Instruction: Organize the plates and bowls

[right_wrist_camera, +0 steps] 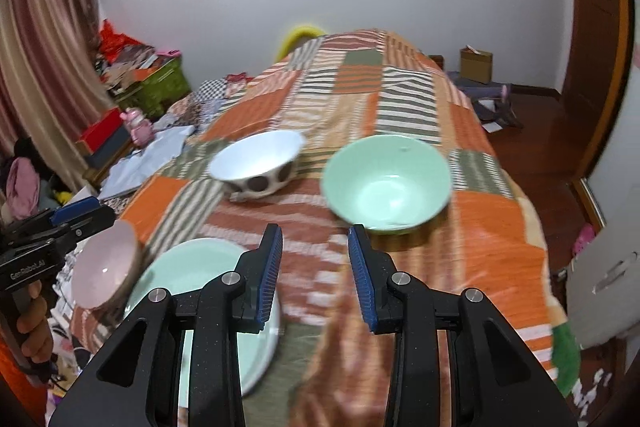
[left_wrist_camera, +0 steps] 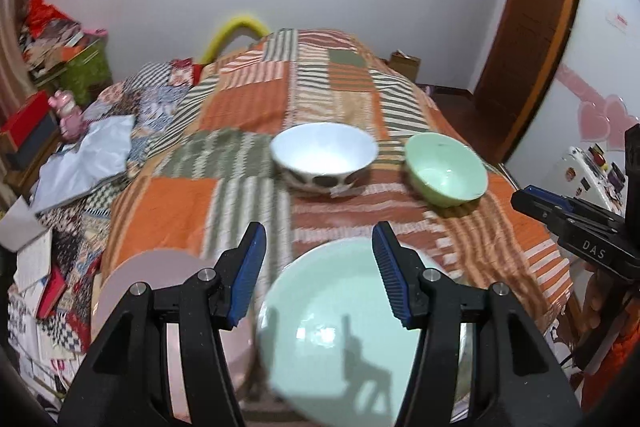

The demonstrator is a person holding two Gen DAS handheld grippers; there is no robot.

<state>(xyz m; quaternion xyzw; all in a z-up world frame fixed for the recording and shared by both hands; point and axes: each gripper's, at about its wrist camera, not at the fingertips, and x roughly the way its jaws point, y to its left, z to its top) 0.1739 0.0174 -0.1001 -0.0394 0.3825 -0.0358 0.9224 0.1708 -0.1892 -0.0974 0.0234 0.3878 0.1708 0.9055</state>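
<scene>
On the patchwork blanket (left_wrist_camera: 248,107) stand a white bowl with dark dots (left_wrist_camera: 324,155) (right_wrist_camera: 256,163) and, right of it, a green bowl (left_wrist_camera: 446,169) (right_wrist_camera: 386,179). Nearer lies a pale green plate (left_wrist_camera: 340,327) (right_wrist_camera: 192,267). A pink bowl (right_wrist_camera: 106,267) (left_wrist_camera: 152,279) leans tilted at the plate's left edge. My left gripper (left_wrist_camera: 320,231) (right_wrist_camera: 100,213) hovers open above the plate's far rim, nothing between its fingers. My right gripper (right_wrist_camera: 315,233) (left_wrist_camera: 520,201) hangs over the blanket just in front of the green bowl, jaws a little apart and empty.
Left of the bed lie books, a grey bag (left_wrist_camera: 84,163), a pink toy (left_wrist_camera: 70,115), a red box (left_wrist_camera: 24,125) and a green basket (left_wrist_camera: 86,67). A brown door (left_wrist_camera: 532,39) and a white cabinet (left_wrist_camera: 588,171) stand at the right. A cardboard box (right_wrist_camera: 476,65) sits on the far floor.
</scene>
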